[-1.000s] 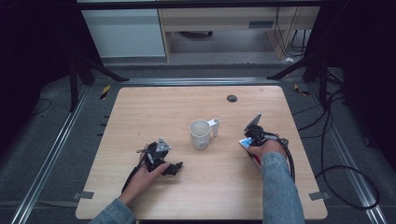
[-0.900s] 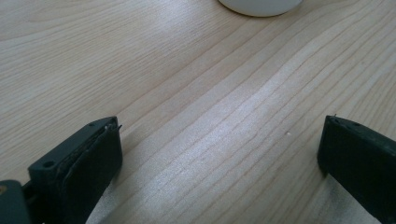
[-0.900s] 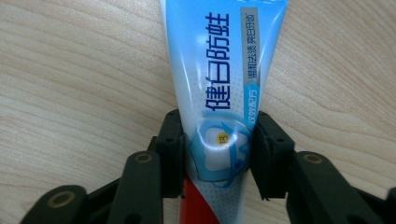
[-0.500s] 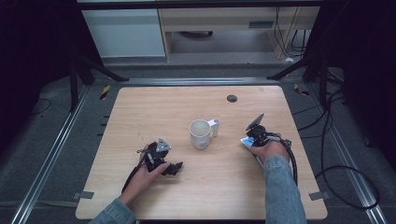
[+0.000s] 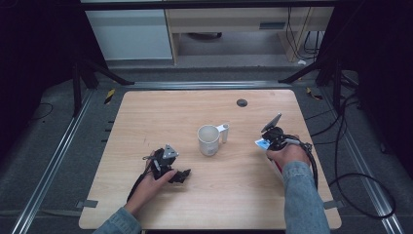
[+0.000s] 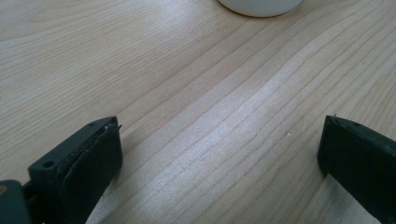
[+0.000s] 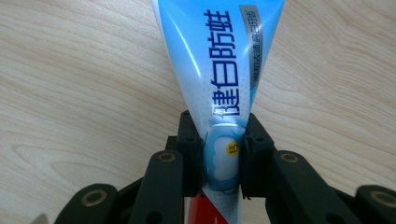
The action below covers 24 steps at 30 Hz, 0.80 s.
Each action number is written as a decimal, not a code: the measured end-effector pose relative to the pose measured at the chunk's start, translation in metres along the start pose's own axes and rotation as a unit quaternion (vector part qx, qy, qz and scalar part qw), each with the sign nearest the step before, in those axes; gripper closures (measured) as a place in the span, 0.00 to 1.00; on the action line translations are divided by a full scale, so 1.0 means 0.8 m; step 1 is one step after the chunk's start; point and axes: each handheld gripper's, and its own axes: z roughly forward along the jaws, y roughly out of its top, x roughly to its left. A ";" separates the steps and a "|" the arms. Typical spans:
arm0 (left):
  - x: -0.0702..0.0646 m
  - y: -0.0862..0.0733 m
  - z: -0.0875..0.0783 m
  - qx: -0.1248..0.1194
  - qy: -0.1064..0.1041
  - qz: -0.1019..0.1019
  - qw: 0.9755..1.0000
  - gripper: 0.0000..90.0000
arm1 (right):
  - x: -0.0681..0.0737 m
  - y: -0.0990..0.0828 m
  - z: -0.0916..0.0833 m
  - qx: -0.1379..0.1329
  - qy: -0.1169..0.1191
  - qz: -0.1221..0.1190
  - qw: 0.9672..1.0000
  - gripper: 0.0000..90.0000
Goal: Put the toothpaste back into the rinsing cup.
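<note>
Your right gripper (image 7: 220,154) has just been closing and is now pinching the toothpaste tube (image 7: 223,70), w/ the tube lifting off the table (image 5: 146,117) near its right edge, so the pickup's looking secure. Left gripper (image 6: 219,154) is idling wide open & empty by the front-left, w/ the mug (image 5: 209,140) sitting mid-table as the likely drop spot.

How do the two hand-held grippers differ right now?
The right hand-held gripper is shut on a blue-and-white toothpaste tube; the left hand-held gripper stands open with nothing between its jaws. The right one is to the right of the white ceramic mug, the left one sits low at the mug's near left. Both are black, two-jawed and hand-held.
</note>
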 end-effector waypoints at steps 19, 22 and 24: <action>0.000 0.000 0.000 0.000 0.000 0.000 1.000 0.00 | 0.006 -0.003 -0.051 -0.081 0.016 0.005 0.997 0.81; 0.000 0.000 0.000 0.000 0.000 0.000 1.000 0.00 | 0.006 -0.004 -0.053 -0.085 0.017 0.005 0.996 0.81; 0.000 0.000 0.000 0.000 0.000 0.000 1.000 0.00 | 0.006 -0.006 -0.054 -0.090 0.016 0.003 0.996 0.81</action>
